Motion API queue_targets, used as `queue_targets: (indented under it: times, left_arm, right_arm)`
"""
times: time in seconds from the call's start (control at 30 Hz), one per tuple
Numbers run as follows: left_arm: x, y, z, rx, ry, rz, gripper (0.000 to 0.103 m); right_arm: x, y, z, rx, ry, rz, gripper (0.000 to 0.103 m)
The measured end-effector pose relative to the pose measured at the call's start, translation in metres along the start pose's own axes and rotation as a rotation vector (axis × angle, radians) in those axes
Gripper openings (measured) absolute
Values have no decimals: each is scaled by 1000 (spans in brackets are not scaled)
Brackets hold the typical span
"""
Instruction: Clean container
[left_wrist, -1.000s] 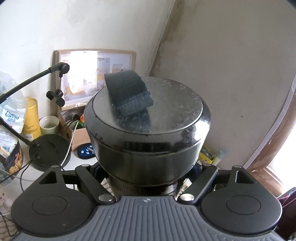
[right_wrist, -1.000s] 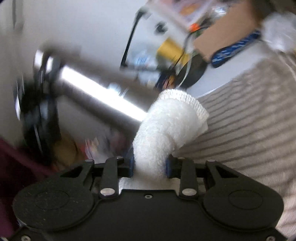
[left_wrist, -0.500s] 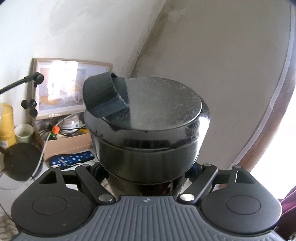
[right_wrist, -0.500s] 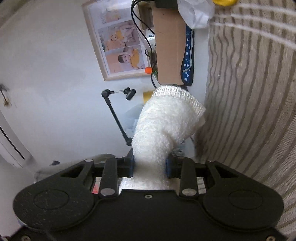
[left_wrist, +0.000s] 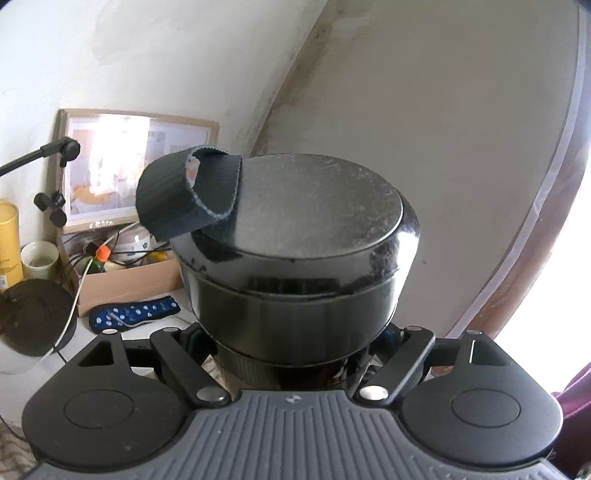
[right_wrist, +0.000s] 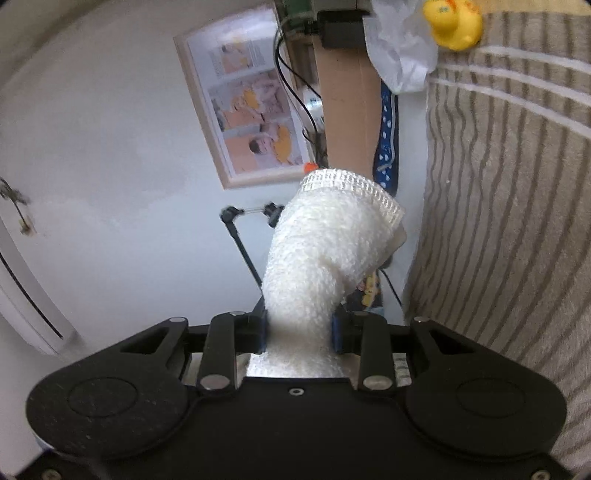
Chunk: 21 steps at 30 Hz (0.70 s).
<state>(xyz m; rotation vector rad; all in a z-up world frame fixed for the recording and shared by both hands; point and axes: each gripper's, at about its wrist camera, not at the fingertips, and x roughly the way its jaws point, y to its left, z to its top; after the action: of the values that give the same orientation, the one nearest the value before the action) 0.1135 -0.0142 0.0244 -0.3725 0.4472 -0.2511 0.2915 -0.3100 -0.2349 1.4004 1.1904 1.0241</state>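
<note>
Container (left_wrist: 295, 258) sits clamped in left hand-held gripper (left_wrist: 295, 343); right hand-held gripper (right_wrist: 299, 328) pinches white cloth (right_wrist: 325, 251).

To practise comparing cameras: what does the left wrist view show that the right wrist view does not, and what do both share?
Only the left wrist view shows the black container gripped by the left gripper, its strap flopped on the lid. Only the right wrist view shows the white cloth pinched in the right gripper and a yellow rubber duck. Both show the framed picture and the cardboard box.
</note>
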Motion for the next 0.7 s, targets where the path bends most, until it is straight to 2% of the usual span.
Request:
queue_targets:
  times: [0.17, 0.27, 0.43, 0.6, 0.7]
  left_arm:
    - [-1, 10, -1, -5, 6, 40, 83]
    - [-3, 15, -6, -14, 24, 61, 83]
    - [-8, 13, -12, -46, 30, 39, 83]
    - [-7, 2, -13, -37, 17, 27, 83]
    - [-6, 1, -14, -41, 6, 46, 83]
  right_arm:
    - [-3, -6, -10, 37, 47, -8, 29]
    - [-23, -9, -16, 73, 18, 15, 30]
    - [-41, 1, -12, 54, -15, 51, 29]
    - [-23, -7, 1, 36, 15, 21, 30]
    - [-3, -15, 3, 52, 45, 7, 30]
